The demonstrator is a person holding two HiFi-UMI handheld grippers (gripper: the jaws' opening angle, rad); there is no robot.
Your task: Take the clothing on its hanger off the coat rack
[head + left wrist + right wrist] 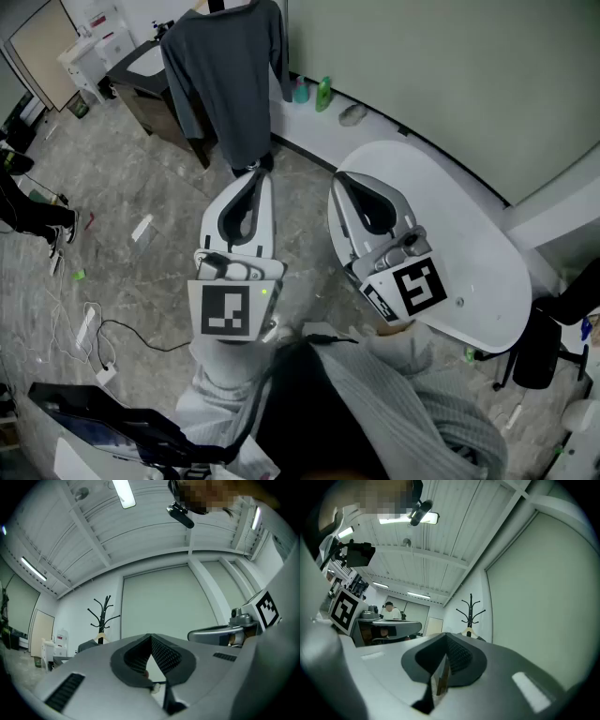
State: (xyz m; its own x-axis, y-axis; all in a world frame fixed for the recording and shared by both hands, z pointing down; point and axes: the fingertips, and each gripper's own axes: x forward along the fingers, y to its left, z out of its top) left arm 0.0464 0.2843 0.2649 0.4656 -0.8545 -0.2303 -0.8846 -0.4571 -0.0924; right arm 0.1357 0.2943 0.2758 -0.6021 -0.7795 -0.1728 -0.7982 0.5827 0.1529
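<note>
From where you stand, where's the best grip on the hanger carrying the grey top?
Probably the wooden hanger at the bare wood of its peak, above the collar of the grey top; cloth covers its arms. Come from the front, your side: the wall stands close behind the coat rack.

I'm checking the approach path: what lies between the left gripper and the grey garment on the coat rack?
Nothing stands there: the head view shows only bare floor between the left gripper and the grey garment.
</note>
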